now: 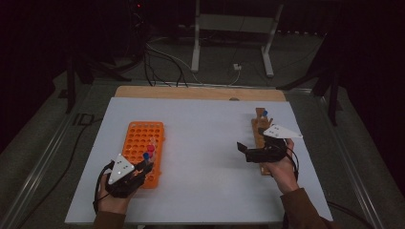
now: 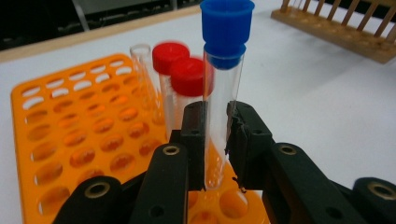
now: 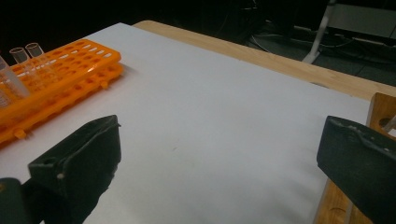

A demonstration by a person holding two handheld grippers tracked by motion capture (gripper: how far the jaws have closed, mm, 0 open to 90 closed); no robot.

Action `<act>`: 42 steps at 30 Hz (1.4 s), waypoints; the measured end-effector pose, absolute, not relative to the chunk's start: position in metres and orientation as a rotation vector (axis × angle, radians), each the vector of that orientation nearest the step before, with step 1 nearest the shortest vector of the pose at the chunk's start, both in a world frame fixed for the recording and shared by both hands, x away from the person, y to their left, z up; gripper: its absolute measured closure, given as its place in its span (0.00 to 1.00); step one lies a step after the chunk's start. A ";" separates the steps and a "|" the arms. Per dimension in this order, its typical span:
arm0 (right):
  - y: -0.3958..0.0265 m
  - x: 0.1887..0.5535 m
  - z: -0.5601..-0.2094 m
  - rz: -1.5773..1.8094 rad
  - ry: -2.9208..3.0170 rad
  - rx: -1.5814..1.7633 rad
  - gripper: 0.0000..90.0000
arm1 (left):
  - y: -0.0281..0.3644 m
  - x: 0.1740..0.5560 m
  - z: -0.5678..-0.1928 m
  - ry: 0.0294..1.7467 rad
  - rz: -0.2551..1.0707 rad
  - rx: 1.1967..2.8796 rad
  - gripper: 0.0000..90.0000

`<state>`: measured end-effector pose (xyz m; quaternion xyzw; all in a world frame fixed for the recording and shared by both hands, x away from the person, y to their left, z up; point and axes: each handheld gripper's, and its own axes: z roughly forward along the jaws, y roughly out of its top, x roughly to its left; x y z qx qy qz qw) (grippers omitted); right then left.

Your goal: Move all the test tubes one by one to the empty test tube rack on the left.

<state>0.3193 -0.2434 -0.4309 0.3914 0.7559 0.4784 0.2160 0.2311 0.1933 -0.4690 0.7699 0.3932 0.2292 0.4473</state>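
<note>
White sheet [image 1: 205,162] covers the table, dark room around it, cables and a metal stand on the floor beyond. Blue-capped tube [image 2: 223,93], clear, upright, is clamped between the jaws of the left gripper [image 2: 215,140]; pads press its lower half, blue cap well above the jaws, tube bottom just over the holes of the orange rack [image 2: 70,135]. From the high view the left gripper [image 1: 143,167] sits at the near right corner of the orange rack [image 1: 143,138], with the tube's blue cap [image 1: 146,155] just above the rack's near end. Two red-capped tubes [image 2: 180,74] stand in the rack right behind the blue-capped tube, touching or nearly touching each other; an uncapped clear tube [image 2: 142,79] stands just beside them, farther into the rack. Right gripper [image 1: 248,148] is well apart from the rack, across the sheet, jaws spread wide with nothing between them, only bare sheet visible in the gap. It hovers beside the wooden rack [image 1: 261,138], which holds a blue-capped tube at its far end; rack edge shows next to one jaw in the right gripper view [image 3: 380,112].
</note>
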 end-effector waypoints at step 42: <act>-0.283 0.354 -0.422 1.167 2.003 1.180 0.00 | 0.221 0.228 -0.461 1.043 0.516 1.806 0.49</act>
